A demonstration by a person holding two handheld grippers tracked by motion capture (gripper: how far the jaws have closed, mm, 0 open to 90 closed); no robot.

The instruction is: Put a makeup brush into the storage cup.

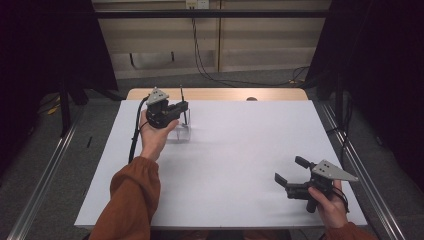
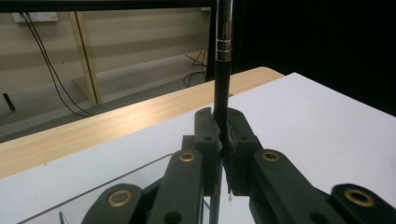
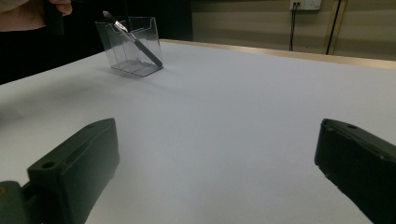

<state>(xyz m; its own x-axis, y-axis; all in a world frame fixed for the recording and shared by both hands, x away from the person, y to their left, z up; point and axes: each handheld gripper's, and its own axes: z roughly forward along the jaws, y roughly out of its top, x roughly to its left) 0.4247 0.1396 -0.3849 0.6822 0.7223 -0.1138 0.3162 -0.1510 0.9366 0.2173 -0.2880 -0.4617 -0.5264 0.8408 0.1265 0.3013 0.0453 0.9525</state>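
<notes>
At the worktop's (image 1: 225, 165) far left, left gripper (image 1: 175, 107) jaws clamp a black pen (image 2: 223, 70) upright over the clear plastic holder (image 3: 128, 44), apparently for lowering in. Right gripper (image 1: 290, 172) rests near the front edge, jaws apart, empty.

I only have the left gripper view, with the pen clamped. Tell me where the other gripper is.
Observer: The right gripper is low over the table, near its right front corner, far from the pen.
Operator: Report its fingers.
Observer: The fingers are wide apart, with nothing between them.
Operator: Now say what's under my pen.
Observer: A clear box sits right below it, on the table's far left part.
</notes>
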